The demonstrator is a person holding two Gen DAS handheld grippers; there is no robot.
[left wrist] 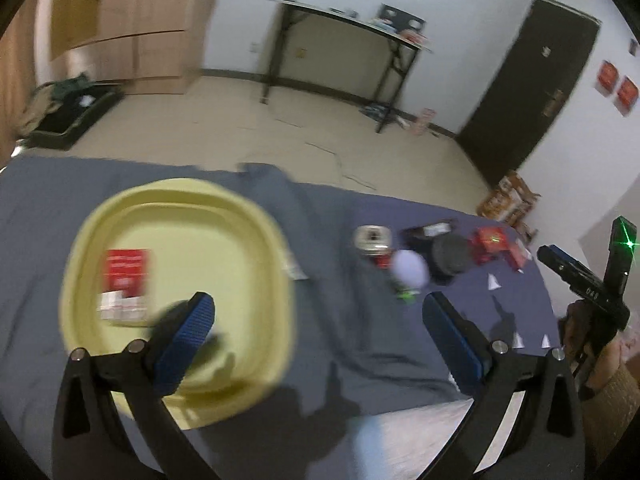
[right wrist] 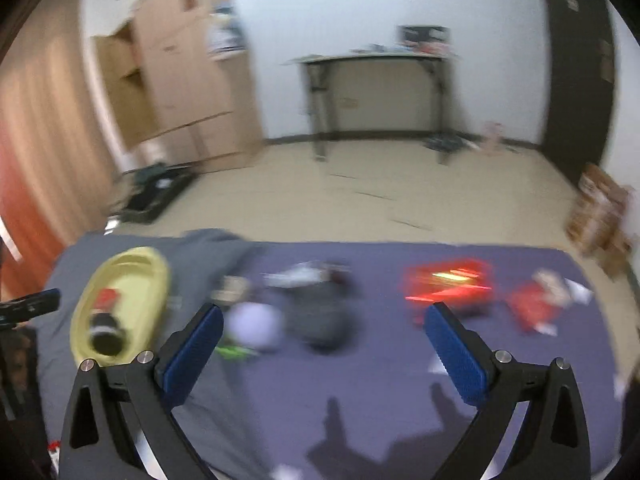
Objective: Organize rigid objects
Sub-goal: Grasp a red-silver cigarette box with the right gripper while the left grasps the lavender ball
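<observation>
A table draped in a wrinkled blue-grey cloth [left wrist: 248, 280] fills the foreground of a room with a beige floor [left wrist: 248, 120], a tall pale wooden wardrobe [left wrist: 152, 28], a black-legged folding side table [left wrist: 344, 52] against the white wall, and a dark door [left wrist: 532, 84]. On the cloth's left part sits a pale yellow rounded-square plastic tray [left wrist: 256, 248]; to its right lies a loose cluster of rigid objects: a small silver tin [left wrist: 372, 239], a pale lavender ball [left wrist: 410, 270], a dark grey round disc [left wrist: 450, 258] and a red box [left wrist: 490, 242]. The left gripper [left wrist: 320, 312] hangs above the tray's right rim, its blue-padded fingers spread wide with nothing between them. The left wrist view alone resolves a red-and-white flat packet [left wrist: 126, 280] lying in the tray, partly beside a blurred dark object [left wrist: 178, 318] behind the left finger, and shows the other tool held by a hand [left wrist: 600, 364] at the right edge. The right wrist view, heavily blurred, shows the right gripper [right wrist: 322, 330] spread wide and empty above the cluster, the tray at far left, and red packets with white scraps [right wrist: 540, 304] near the cloth's right end.
</observation>
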